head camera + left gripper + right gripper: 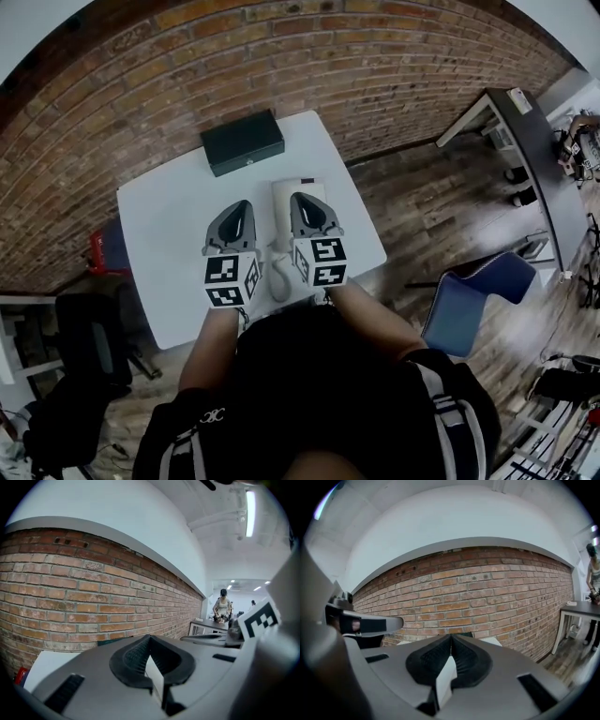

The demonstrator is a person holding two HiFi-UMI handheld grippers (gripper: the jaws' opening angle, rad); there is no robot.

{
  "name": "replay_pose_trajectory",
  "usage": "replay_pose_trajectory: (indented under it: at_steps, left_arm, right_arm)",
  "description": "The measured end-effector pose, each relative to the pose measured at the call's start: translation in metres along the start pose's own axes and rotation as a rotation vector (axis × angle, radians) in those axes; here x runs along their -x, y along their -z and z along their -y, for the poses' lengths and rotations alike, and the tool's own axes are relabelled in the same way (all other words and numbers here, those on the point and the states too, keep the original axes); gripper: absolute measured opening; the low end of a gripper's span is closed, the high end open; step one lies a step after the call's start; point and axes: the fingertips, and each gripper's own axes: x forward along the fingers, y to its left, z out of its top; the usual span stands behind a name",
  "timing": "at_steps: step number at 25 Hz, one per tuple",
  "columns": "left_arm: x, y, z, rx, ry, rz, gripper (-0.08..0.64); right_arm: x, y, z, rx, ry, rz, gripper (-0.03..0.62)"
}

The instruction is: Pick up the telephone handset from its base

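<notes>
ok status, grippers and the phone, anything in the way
Left gripper and right gripper both shut, empty, above the white square table. White telephone lies between them, not gripped. Black rectangular box behind, clear of it.

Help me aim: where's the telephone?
Head view: the telephone lies on the table, partly beneath the right gripper, beside the left gripper, nearer than the black box.
</notes>
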Motion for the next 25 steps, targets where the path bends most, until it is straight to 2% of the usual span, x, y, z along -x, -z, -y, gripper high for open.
replay_pose_trajectory:
  at_steps: [5,9,10,12,17,25]
  left_arm:
    - [0.004,0.005,-0.009,0.011,-0.027,-0.01,-0.003]
    - [0.006,0.01,-0.018,0.019,-0.044,-0.027,-0.003]
    - [0.006,0.012,-0.02,0.026,-0.046,-0.033,-0.003]
    - [0.006,0.014,-0.023,0.042,-0.051,-0.042,-0.003]
    - [0.008,0.016,-0.03,0.05,-0.066,-0.047,-0.003]
    - [0.013,0.026,-0.038,0.064,-0.083,-0.068,-0.003]
  right_arm:
    - [-0.021,0.026,-0.002,0.012,0.007,-0.058,-0.003]
    - [-0.039,0.046,0.003,0.006,0.046,-0.11,-0.002]
    - [-0.043,0.05,0.004,0.006,0.051,-0.124,0.008]
    - [-0.05,0.059,0.003,-0.004,0.045,-0.152,0.078]
    - [-0.062,0.084,0.004,-0.006,0.05,-0.221,0.119]
    - [-0.072,0.14,0.009,-0.011,0.109,-0.409,0.194]
